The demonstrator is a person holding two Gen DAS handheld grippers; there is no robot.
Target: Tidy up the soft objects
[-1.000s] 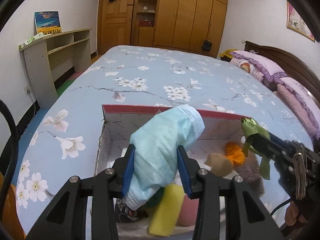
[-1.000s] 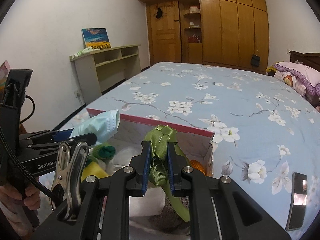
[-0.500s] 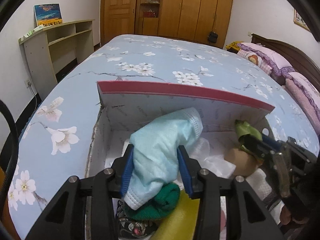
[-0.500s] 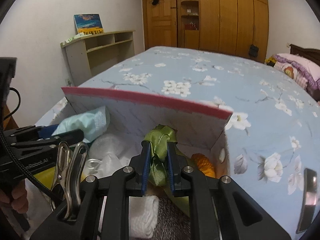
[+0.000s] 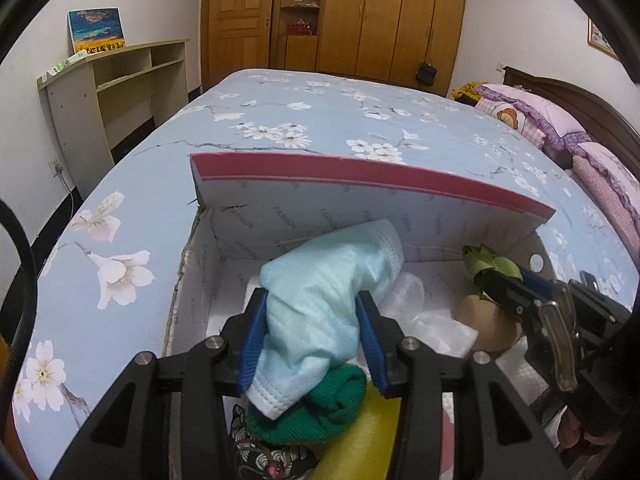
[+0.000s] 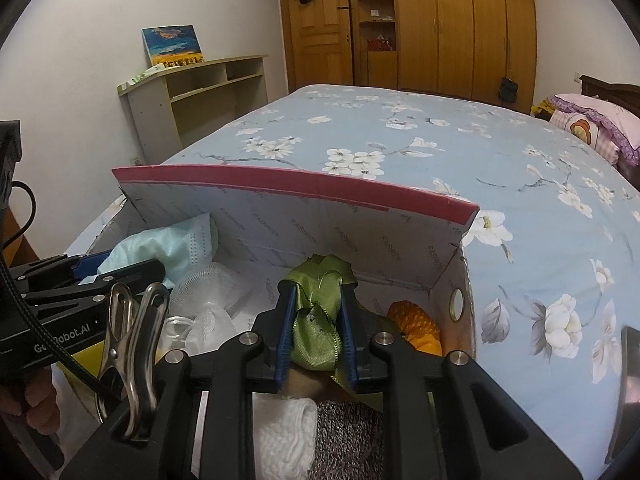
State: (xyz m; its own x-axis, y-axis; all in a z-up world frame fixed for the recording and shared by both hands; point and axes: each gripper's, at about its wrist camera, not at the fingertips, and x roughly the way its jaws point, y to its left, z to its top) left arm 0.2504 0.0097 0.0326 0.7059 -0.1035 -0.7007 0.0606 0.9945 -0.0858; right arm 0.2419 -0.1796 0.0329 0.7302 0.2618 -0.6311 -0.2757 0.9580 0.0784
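"FASHION" inside box (image 6: 360, 240), "Robot.AI" on left tongs (image 6: 100, 268)

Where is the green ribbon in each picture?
Left wrist view: the green ribbon is at the right, sticking out of the right gripper inside the box.
Right wrist view: the green ribbon is low in the middle, between the blue pads.
Shared landmark: the box's red-edged flap.

Box (image 5: 360, 216) crowded with soft items; bedspread (image 5: 320, 120) beyond lies open.
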